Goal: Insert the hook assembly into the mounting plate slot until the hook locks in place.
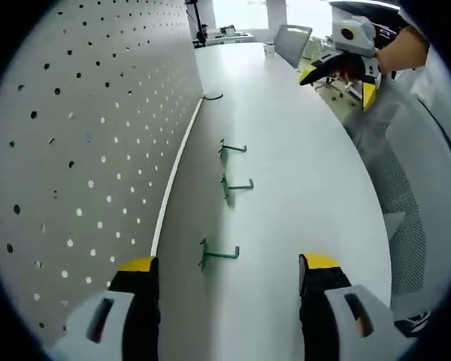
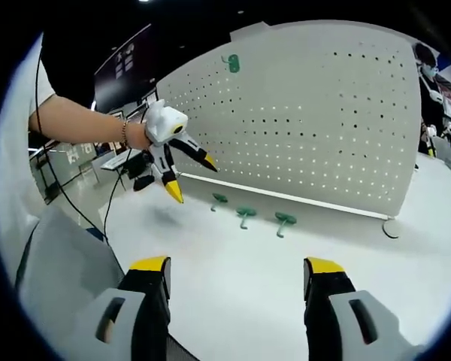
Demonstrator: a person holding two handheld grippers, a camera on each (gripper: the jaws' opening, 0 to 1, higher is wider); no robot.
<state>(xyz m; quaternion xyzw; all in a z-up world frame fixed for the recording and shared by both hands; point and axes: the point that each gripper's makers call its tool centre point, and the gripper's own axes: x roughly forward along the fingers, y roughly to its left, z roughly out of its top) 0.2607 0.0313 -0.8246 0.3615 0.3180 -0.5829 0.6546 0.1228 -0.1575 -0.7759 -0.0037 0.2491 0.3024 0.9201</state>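
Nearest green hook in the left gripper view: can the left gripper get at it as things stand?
Probably yes. The nearest green hook lies loose on the white table, just ahead between the open jaws of the left gripper, with nothing between them.

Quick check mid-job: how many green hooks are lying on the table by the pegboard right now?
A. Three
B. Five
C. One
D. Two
A: the left gripper view shows three green hooks on the table beside the pegboard: a near hook, a middle hook and a far hook; the right gripper view shows three as well.
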